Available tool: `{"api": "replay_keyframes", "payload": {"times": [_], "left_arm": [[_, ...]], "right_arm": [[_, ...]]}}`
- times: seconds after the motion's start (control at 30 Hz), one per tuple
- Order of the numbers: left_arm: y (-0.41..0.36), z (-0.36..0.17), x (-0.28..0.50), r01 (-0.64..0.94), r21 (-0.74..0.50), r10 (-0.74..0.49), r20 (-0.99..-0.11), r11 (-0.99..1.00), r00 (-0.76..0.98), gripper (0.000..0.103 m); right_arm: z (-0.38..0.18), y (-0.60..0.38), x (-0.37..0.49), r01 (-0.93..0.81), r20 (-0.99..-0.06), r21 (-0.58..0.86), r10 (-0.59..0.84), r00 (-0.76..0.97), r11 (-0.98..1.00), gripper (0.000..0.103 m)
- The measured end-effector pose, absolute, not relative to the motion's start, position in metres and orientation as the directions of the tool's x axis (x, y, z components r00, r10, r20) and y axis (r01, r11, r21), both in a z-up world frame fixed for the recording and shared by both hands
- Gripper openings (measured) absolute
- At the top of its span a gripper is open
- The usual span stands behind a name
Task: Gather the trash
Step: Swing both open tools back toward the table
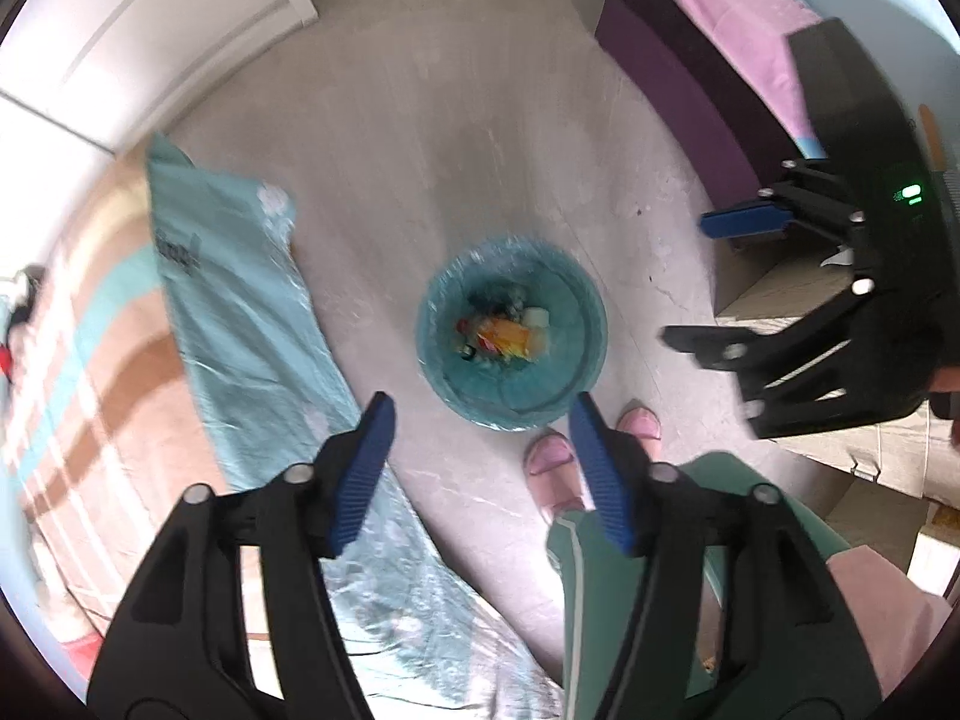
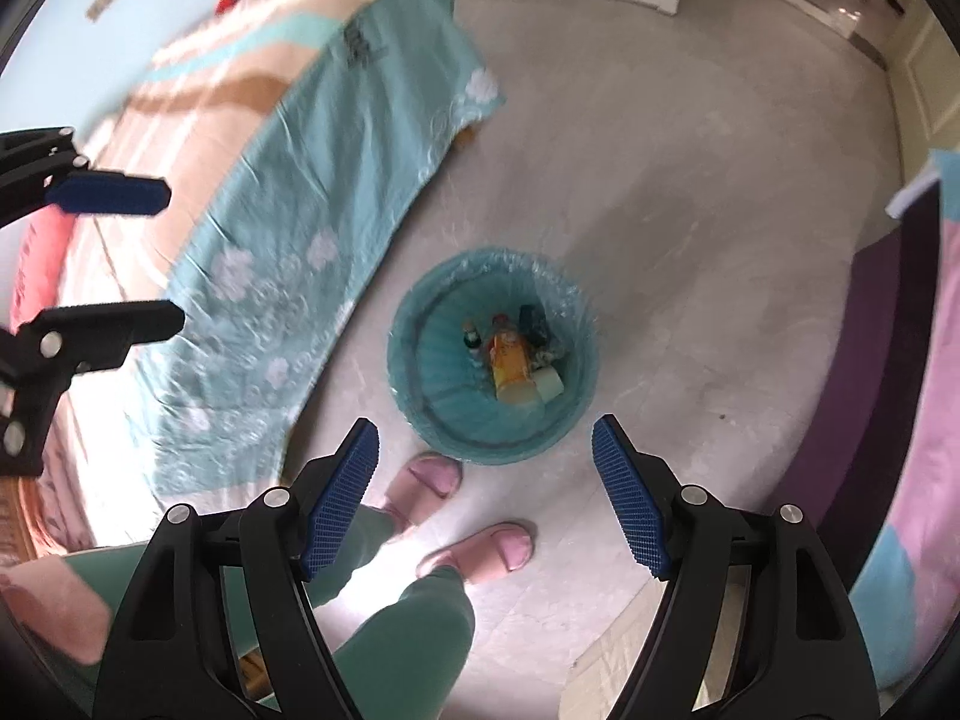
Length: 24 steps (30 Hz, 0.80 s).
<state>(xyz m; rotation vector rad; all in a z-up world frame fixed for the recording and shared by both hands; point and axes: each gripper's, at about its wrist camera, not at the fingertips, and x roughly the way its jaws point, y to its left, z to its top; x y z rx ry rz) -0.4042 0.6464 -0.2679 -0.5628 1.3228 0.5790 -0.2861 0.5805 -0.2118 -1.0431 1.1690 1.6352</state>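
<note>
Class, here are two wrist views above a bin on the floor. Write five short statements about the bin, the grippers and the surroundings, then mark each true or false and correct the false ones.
1. The bin holds an orange bottle. True.
2. The left gripper clamps a bottle. False: its jaws stand apart with nothing between them.
3. The right gripper is empty and open. True.
4. The bin stands on the bed. False: it stands on the floor, beside the bed.
5. The person wears pink slippers. True.
</note>
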Motion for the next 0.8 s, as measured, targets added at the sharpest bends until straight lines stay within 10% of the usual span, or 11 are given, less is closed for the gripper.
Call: {"api": "replay_keyframes", "payload": {"times": [0.47,0.8], "left_arm": [[0.613,-0.094,-0.342,-0.407,0.041,0.189,-0.925,0.912,0.329,0.094],[0.484,-0.04,-0.211,0.044,0.101,0.069,-0.881,0.994,0.468,0.096]], "right_arm": [[-0.017,0.446,-0.171,-0.952,-0.843,0.301,0.482,-0.239,0.054,0.088],[0.009,0.247,-0.091,-0.831,-0.841,0.271,0.54,0.041,0.486,0.089]]}}
